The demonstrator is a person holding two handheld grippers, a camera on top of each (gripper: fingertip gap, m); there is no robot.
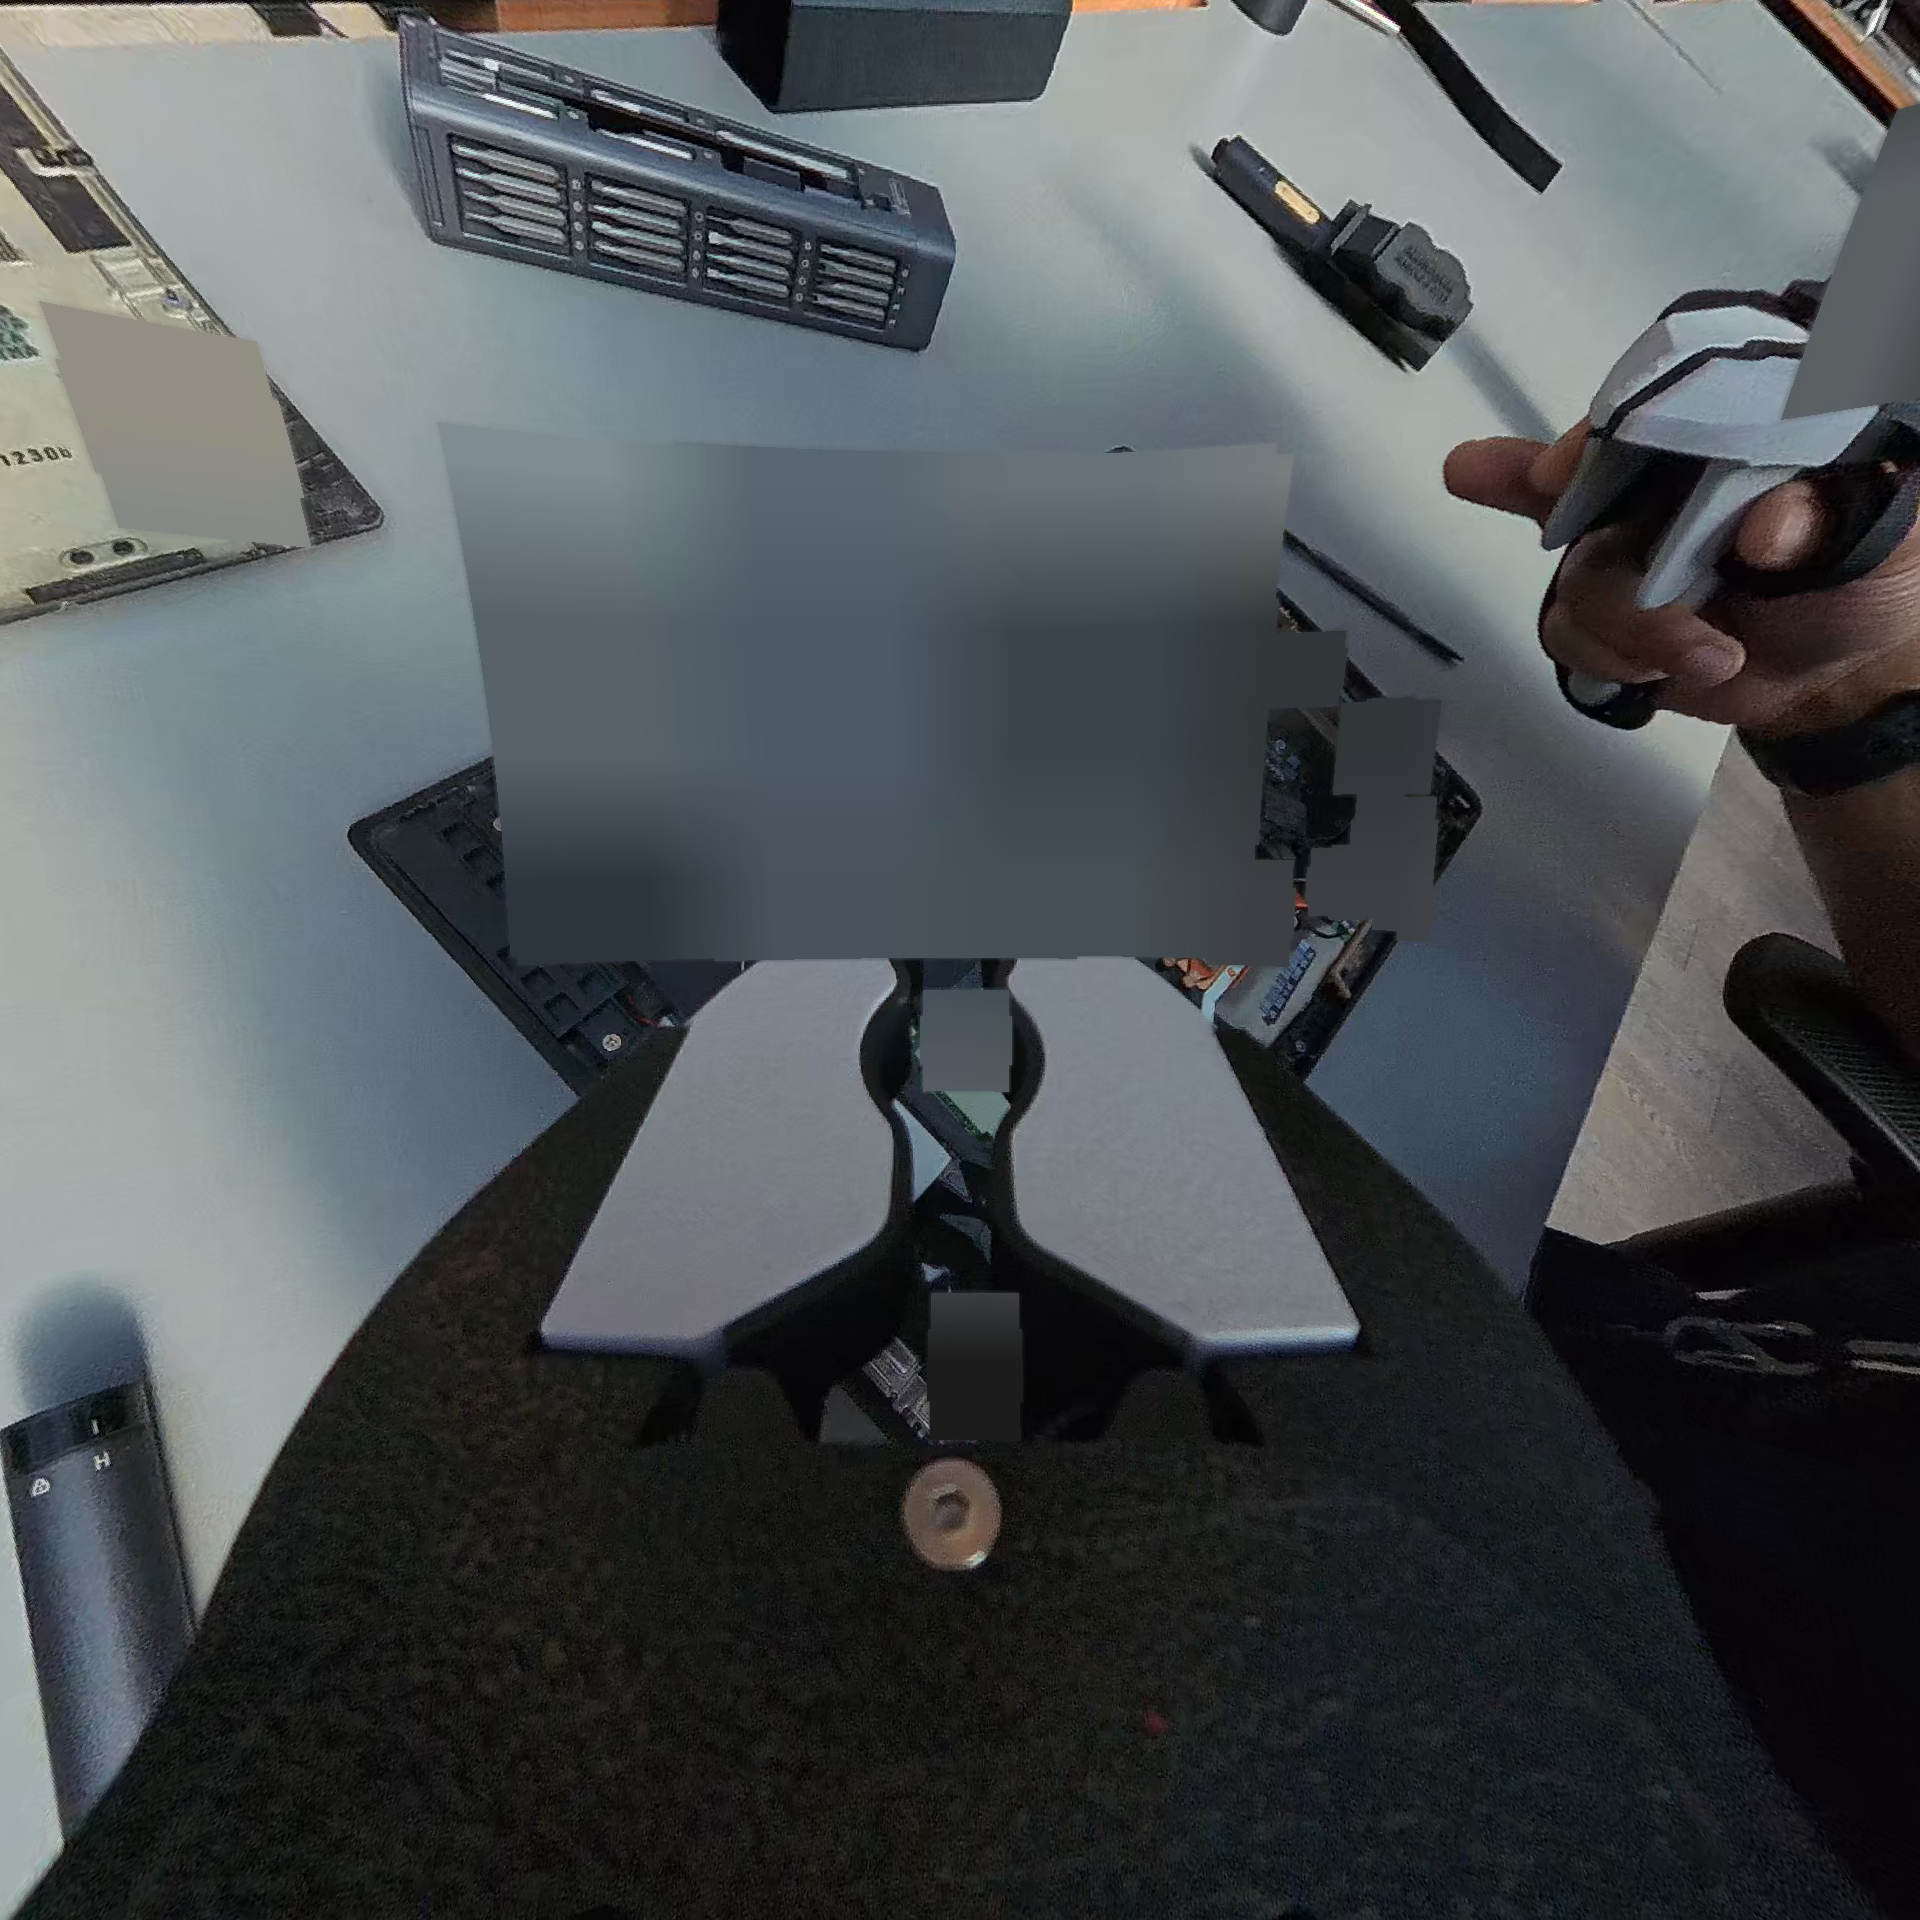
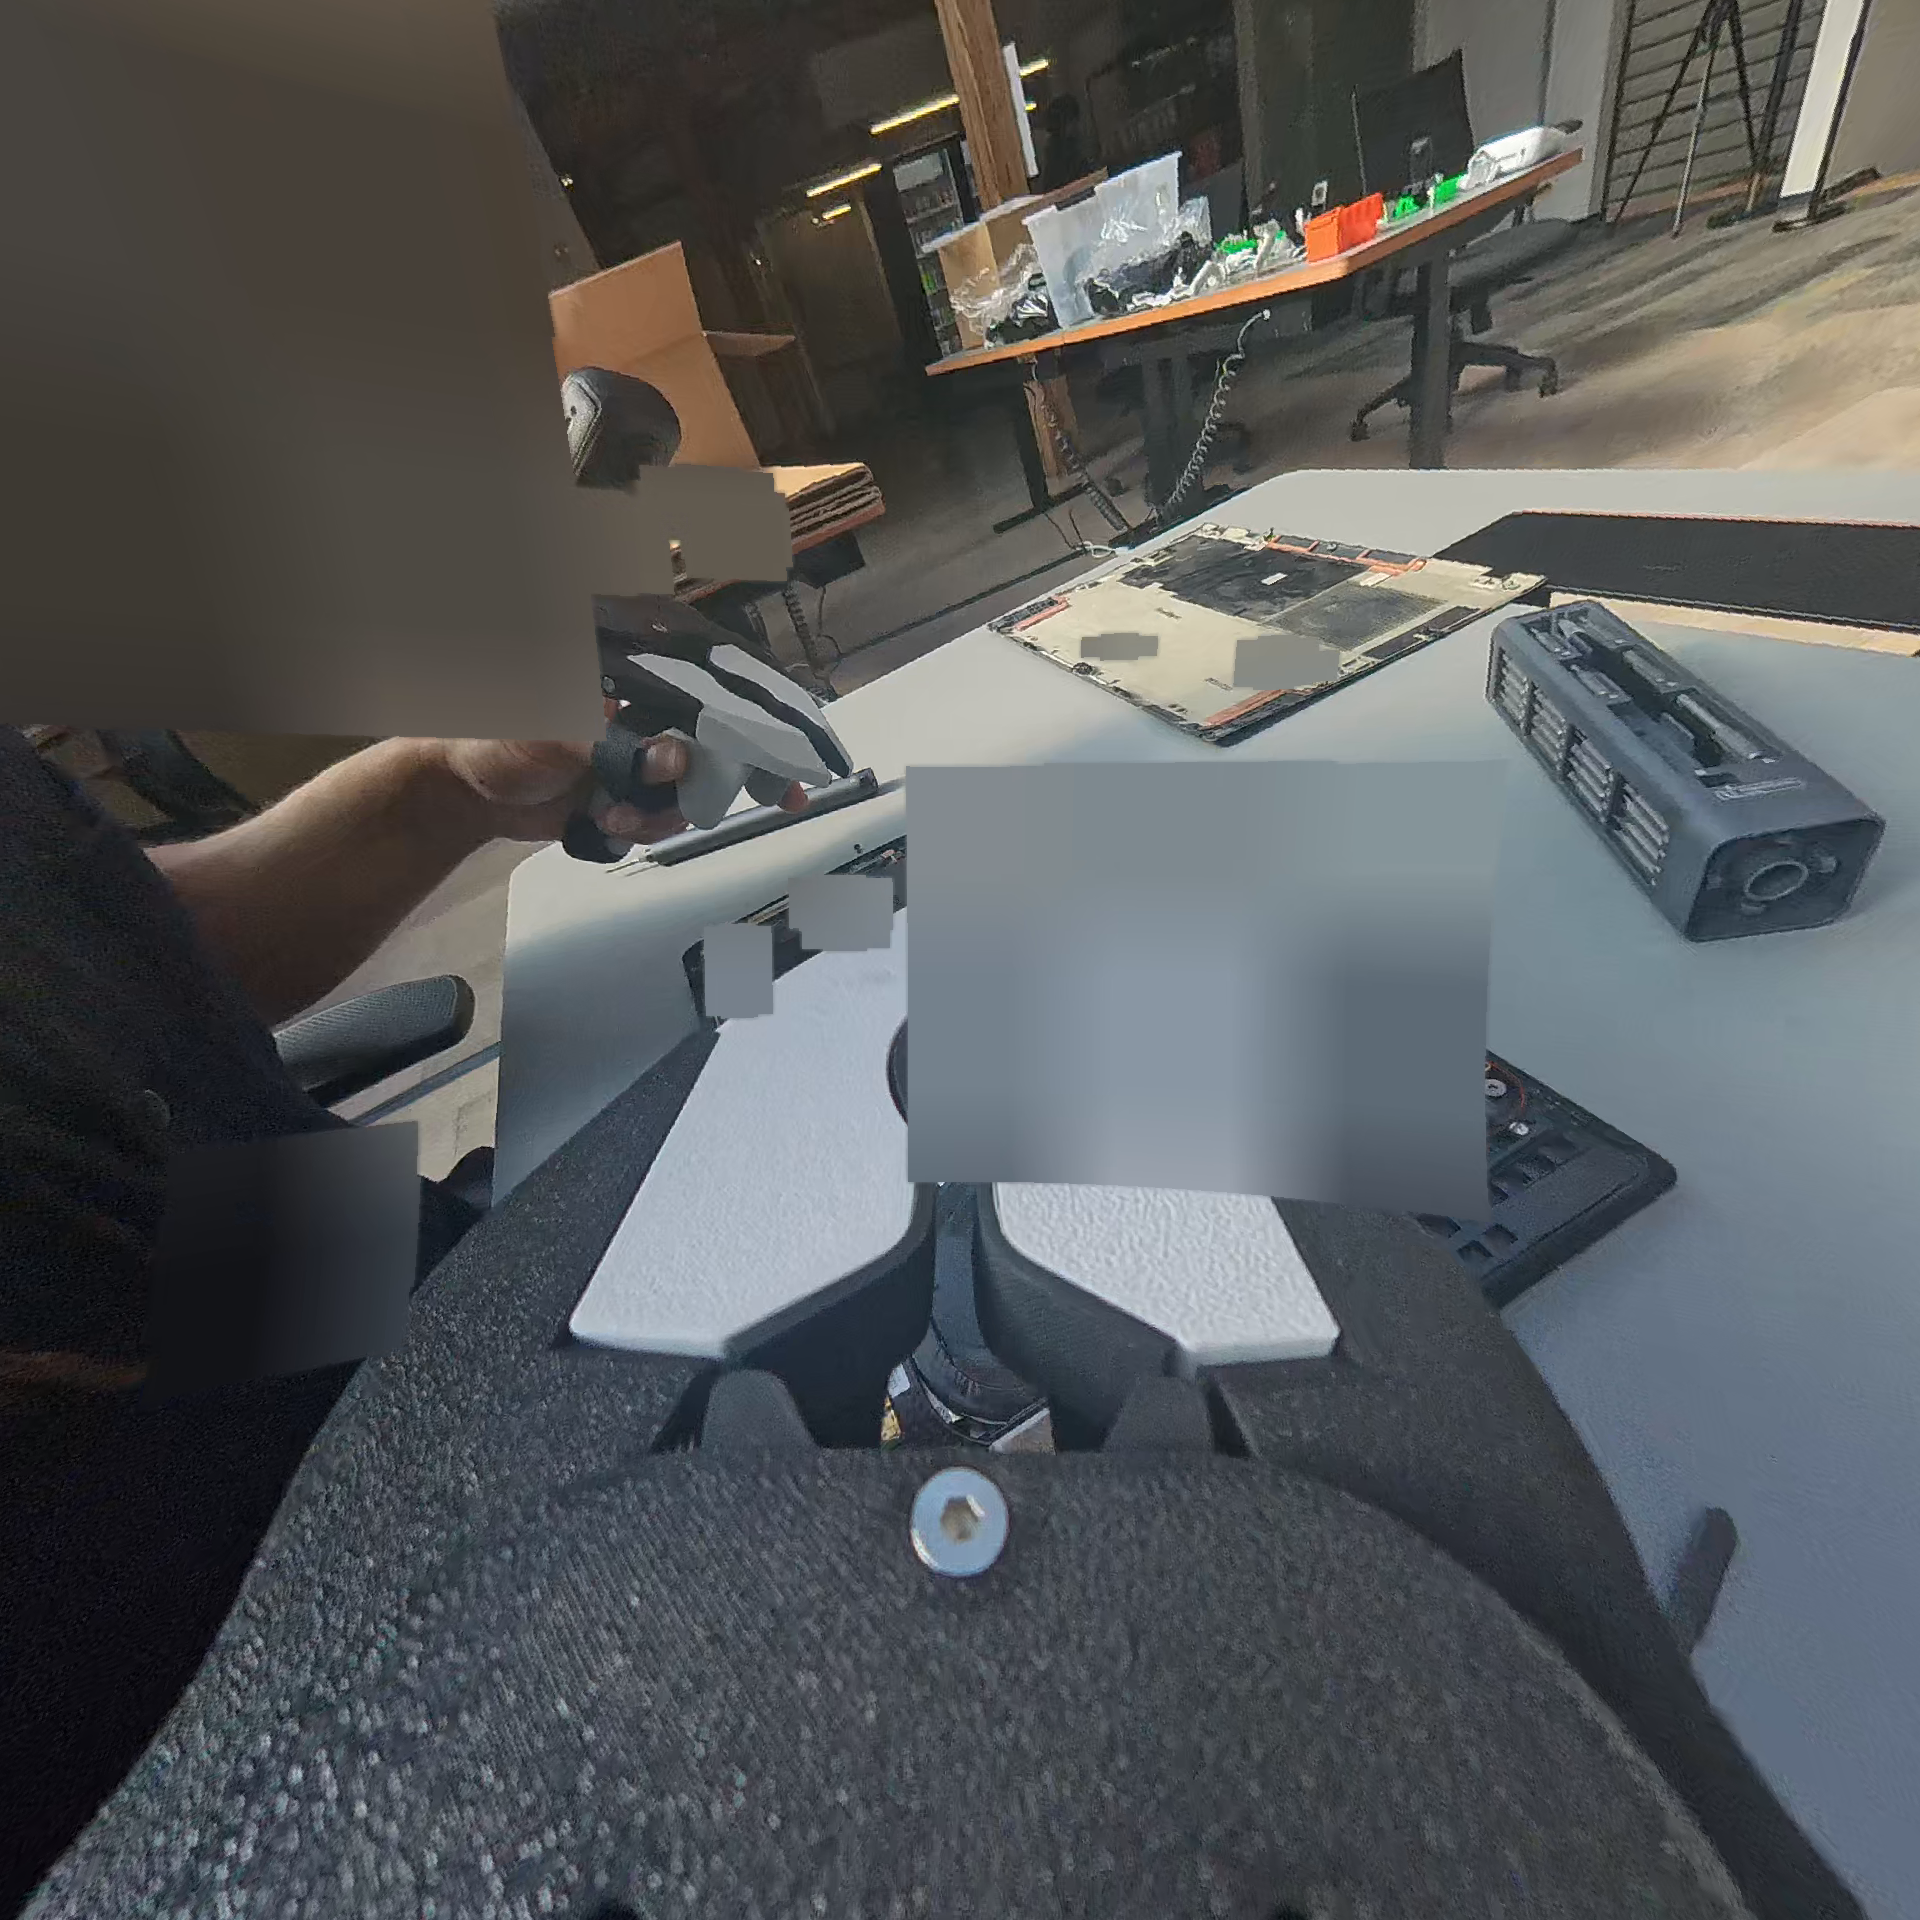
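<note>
Two hand-held grey-and-black grippers are recorded over a pale grey table [image 1: 260, 935].

Left gripper [image 1: 951, 997]: held low over an opened black laptop chassis [image 1: 457, 883], its tips at the near edge; the jaws are drawn nearly together with a narrow gap, and nothing is seen pinched. Most of the chassis is masked, so contact cannot be told.

Right gripper [image 2: 935, 1039]: poised over the same chassis from the other side; its fingertips are masked, so whether the jaws are spread or pressed together cannot be told.

Laid apart, seemingly for reach:
- a dark grey box-shaped screwdriver bit case [image 1: 675, 208], beyond the chassis;
- a removed beige-lined laptop bottom cover [image 1: 135, 364], set aside at the table's edge;
- a slim dark grey cylindrical driver handle [image 1: 94, 1558], beside the left gripper;
- a small black camera-like block [image 1: 1392, 270], well apart.
</note>
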